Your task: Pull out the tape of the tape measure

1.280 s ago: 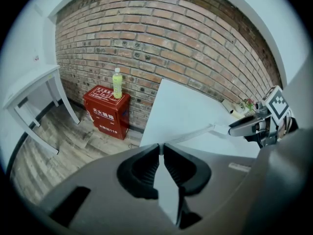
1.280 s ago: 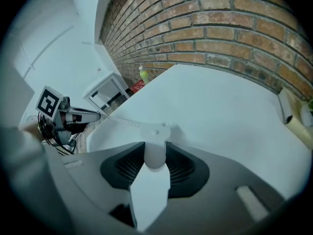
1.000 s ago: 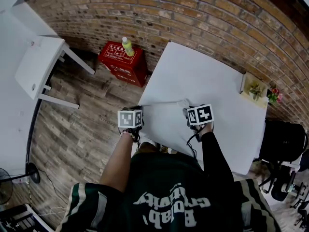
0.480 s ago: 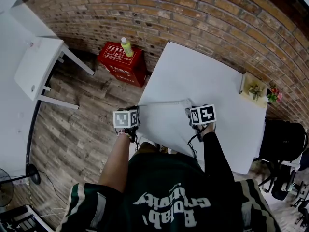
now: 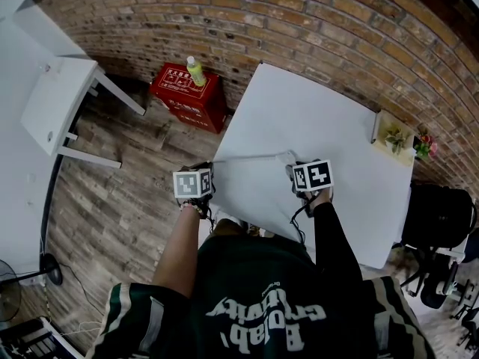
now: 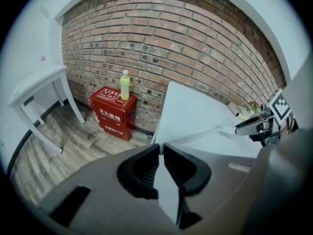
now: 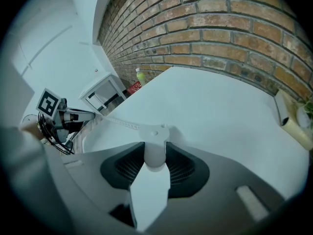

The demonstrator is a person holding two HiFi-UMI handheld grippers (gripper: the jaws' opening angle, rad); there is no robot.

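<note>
**A:** Which step is going on here?

**B:** The pull itself, as I judge it. The right gripper (image 7: 155, 154) is clamping its jaws, set about halfway apart, on the white round tape measure (image 7: 154, 140) over the near part of the counter (image 5: 314, 111). The left gripper (image 6: 161, 148) is pinching the end of the tape (image 6: 198, 135) with its jaws narrowed almost to touching. The tape is running in a pale line between them, from the case leftward to the counter's near left edge.

**A:** And what is the next move calling for?

**B:** Probably the left gripper drawing further left, out over the wooden floor (image 5: 120, 200), while the right one is bracing the case in place. The pull should be going along the line of the tape. That thin end could be slipping out of the narrow grip if it is tugged sideways.

**A:** Anything you are struggling to see?

**B:** Yes. The hook at the tape's end is hiding inside the left jaws. In the head view the right gripper is covering most of the case. The markings on the tape are too small to read, so I am not telling how much is left inside.
</note>
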